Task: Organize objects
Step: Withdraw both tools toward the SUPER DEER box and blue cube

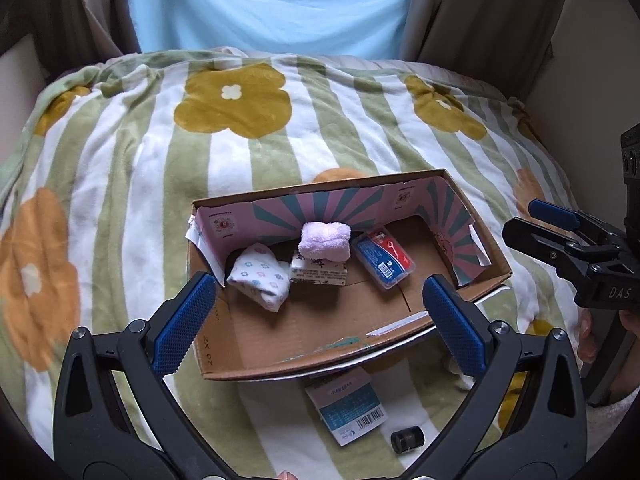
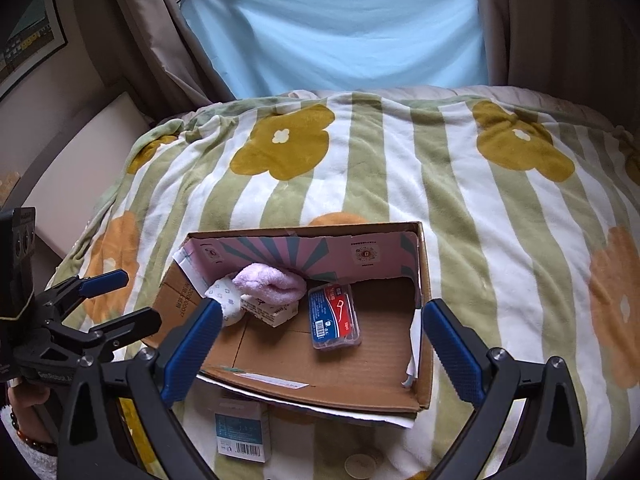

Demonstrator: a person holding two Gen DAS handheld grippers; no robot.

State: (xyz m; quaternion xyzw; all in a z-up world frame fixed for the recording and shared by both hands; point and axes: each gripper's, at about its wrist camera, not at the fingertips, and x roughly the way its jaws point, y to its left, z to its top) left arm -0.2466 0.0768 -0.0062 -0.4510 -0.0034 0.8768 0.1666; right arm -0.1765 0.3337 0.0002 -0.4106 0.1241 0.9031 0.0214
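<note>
An open cardboard box [image 1: 256, 354] [image 2: 425, 368] sits on the flowered blanket. Inside lie a white flower-print cloth bundle [image 1: 262, 280] [image 2: 225, 300], a rolled pink towel [image 1: 325, 241] [image 2: 270, 286] on a small printed carton [image 1: 318, 274] [image 2: 272, 314], and a clear floss-pick case [image 1: 384, 260] [image 2: 334, 318]. My left gripper [image 1: 320, 312] is open and empty above the box's near side. My right gripper [image 2: 320, 350] is open and empty over the box's front. Each gripper shows in the other's view, the right gripper [image 1: 560, 232] and the left gripper [image 2: 108, 300].
In front of the box lie a blue-and-white card packet [image 1: 348, 404] [image 2: 242, 428], a small dark cylinder [image 1: 405, 440] and a round pale disc [image 2: 360, 465]. Curtains [image 2: 340, 20] hang beyond the bed; a wall stands at the left.
</note>
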